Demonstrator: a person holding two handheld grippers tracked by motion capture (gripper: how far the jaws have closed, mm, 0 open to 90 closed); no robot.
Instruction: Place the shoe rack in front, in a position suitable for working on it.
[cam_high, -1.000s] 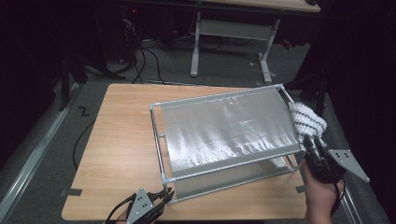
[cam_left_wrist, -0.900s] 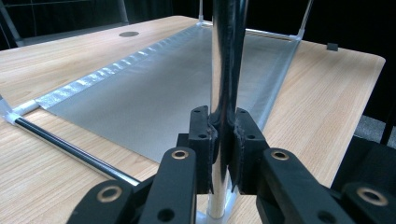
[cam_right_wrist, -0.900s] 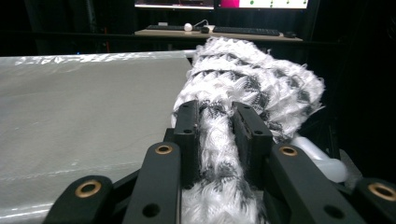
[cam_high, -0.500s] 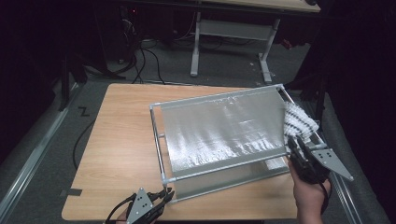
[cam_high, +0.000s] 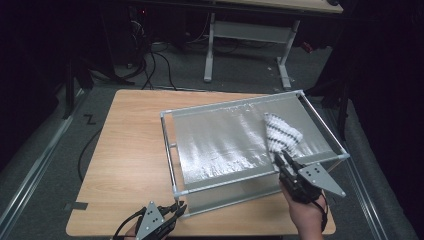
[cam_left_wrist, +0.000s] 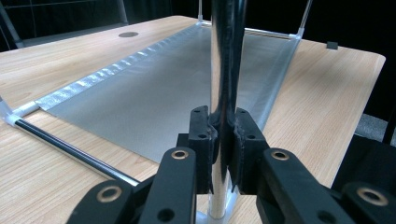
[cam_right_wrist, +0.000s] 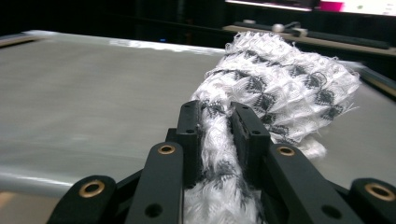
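- My right gripper (cam_high: 281, 159) pinches the cloth (cam_high: 281, 132), its jaws having just closed a little on it.
- The cloth lies on the silver sheet (cam_high: 225, 140), near the frame's (cam_high: 169, 148) right side.
- My left gripper (cam_high: 176, 209) clamps the frame's near-left post (cam_left_wrist: 226, 60) at the table's (cam_high: 130, 145) front edge.

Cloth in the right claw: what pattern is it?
White cloth with dark grey woven bands; right gripper view shows it best.
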